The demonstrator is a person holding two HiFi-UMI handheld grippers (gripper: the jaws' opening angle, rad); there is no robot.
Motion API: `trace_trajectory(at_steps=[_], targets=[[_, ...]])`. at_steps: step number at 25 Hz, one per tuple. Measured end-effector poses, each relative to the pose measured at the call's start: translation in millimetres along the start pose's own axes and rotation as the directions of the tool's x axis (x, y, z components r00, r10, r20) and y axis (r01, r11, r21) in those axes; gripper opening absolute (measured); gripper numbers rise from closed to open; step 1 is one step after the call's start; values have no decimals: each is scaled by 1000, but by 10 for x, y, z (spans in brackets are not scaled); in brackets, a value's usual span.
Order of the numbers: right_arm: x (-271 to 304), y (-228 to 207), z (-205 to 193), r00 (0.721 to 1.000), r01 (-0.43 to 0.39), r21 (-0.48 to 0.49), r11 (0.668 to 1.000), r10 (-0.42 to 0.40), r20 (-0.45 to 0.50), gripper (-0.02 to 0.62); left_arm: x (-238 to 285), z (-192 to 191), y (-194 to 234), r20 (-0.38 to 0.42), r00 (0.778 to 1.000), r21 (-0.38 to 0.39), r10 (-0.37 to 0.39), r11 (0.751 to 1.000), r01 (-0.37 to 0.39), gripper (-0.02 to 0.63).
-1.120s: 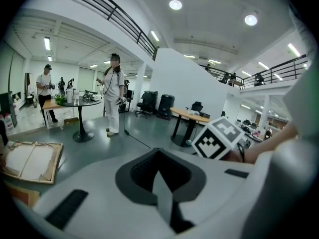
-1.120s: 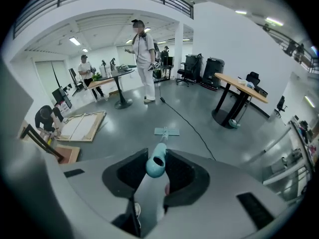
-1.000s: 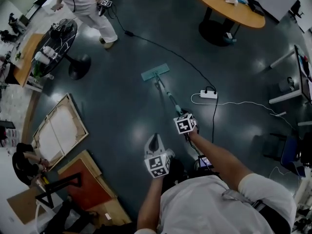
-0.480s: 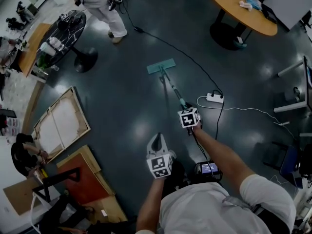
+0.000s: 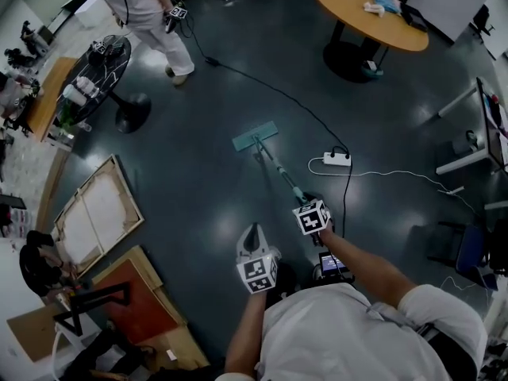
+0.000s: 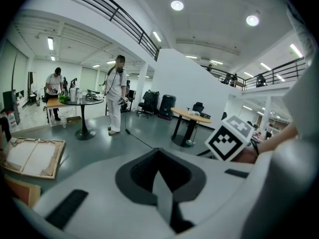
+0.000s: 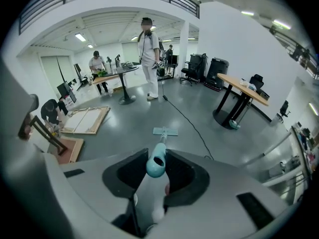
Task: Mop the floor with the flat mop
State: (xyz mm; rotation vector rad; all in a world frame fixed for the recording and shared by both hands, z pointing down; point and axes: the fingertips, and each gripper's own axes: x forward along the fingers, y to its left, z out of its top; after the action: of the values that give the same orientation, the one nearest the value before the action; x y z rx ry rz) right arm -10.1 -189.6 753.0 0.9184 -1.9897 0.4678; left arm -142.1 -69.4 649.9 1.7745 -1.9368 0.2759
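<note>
The right gripper (image 5: 306,203) is clamped on the top end of the flat mop (image 5: 255,136); its teal handle (image 7: 156,164) sits between the jaws. The left gripper (image 5: 252,235) is closed on nothing and is held apart from the handle. The mop pad lies flat on the floor (image 5: 190,197) ahead of the person, near a black cable (image 5: 317,121) and a power strip (image 5: 339,158). The mop is probably light, with a stiff, smooth pole; held at one end only, it may twist or slip. A second hold lower on the handle would likely steady the pad; keep it off the cable.
</note>
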Motion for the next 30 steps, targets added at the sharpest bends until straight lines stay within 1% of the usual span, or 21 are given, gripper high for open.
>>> trace_trajectory(at_steps=[3, 8, 11, 15, 20, 26, 30], targets=[[-349, 17, -360, 1000, -8, -13, 1000, 8, -21, 112, -153, -96, -147, 8, 1000, -4, -3, 1000, 3, 5], [-966, -26, -1072, 996, -23, -40, 999, 20, -82, 112, -451, -232, -399, 11, 1000, -7, -15, 1000, 15, 5], [-1270, -62, -1347, 995, -35, -43, 998, 31, -99, 112, -568, -295, -454, 12, 1000, -4, -16, 1000, 16, 5], [-1648, -117, -1504, 995, -37, -40, 999, 33, -96, 112, -651, -330, -459, 11, 1000, -5, -14, 1000, 14, 5], [-2016, -169, -1666, 995, -42, -10, 999, 41, -93, 112, -706, -346, -493, 16, 1000, -3, -16, 1000, 16, 5], [-2089, -83, -1700, 995, -52, -43, 998, 48, -89, 112, -699, -381, -453, 10, 1000, -12, -12, 1000, 12, 5], [-1988, 32, -1680, 994, -58, -72, 996, 51, -94, 112, -646, -400, -393, 6, 1000, -24, -1, 1000, 1, 5]])
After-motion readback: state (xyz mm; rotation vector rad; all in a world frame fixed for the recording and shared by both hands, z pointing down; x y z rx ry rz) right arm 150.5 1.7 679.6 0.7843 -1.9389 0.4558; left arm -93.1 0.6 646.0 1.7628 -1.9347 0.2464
